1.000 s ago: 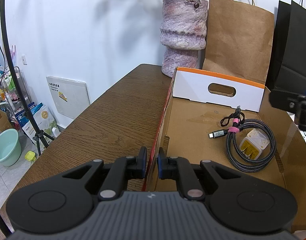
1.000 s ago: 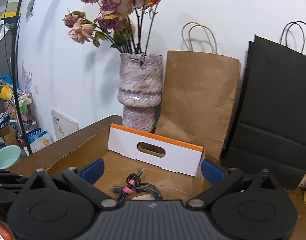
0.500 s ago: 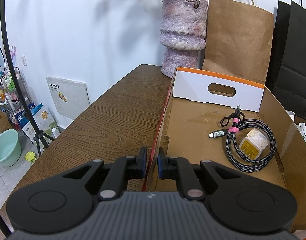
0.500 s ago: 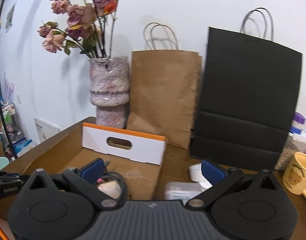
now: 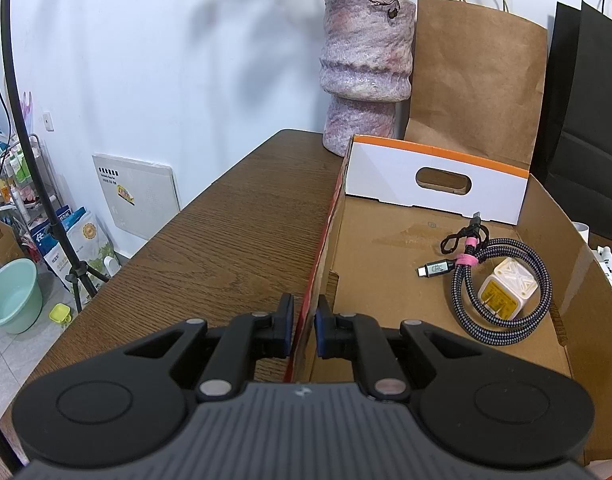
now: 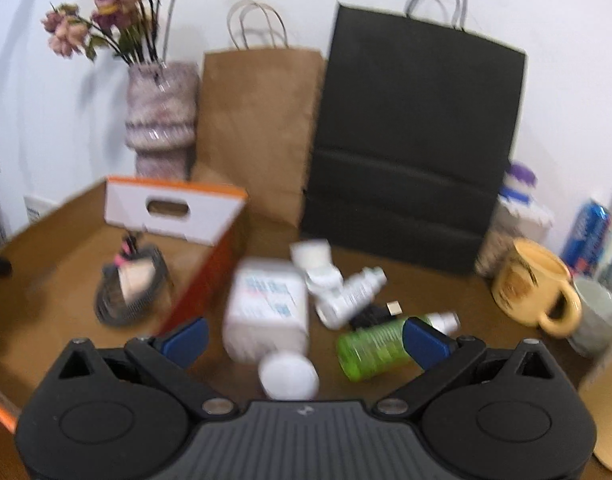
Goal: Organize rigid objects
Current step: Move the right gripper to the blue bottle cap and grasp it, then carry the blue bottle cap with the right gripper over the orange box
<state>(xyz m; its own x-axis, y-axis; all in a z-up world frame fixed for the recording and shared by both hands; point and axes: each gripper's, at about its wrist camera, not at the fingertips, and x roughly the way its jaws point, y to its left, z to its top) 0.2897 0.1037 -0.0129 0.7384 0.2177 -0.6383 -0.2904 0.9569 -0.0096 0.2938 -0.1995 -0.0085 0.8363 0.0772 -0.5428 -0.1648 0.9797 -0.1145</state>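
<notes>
Corrugated brown cardboard made up the open box (image 5: 385, 248), its far wall white with an orange top edge and an oval hand slot. Our left gripper (image 5: 304, 326) was clamped on the box's near left wall, one blue pad on either side of the thin board. Inside, on the bare floor towards the right, lay a braided grey cable (image 5: 505, 280) coiled in a loop and bound with a pink tie, and within the loop a small white and yellow charger plug (image 5: 505, 290). The box sat on a dark wood-grain table (image 5: 226, 232).

Our right gripper (image 6: 306, 338) stood wide open with nothing between its blue pads (this view was blurred). Just ahead of it, on the table to the right of the box, lay a squarish white plastic bottle (image 6: 266, 308) on its side, its round cap towards us and roughly centred between the fingers. Near the right finger lay a ribbed green bottle (image 6: 369, 346), and beyond it a smaller white bottle (image 6: 349, 294), also tipped over. A yellow mug (image 6: 533, 284) stood further right. Behind everything a mottled pink vase (image 6: 162, 116), a brown paper bag (image 6: 258, 128) and a matte black bag (image 6: 413, 140) stood against the wall.
</notes>
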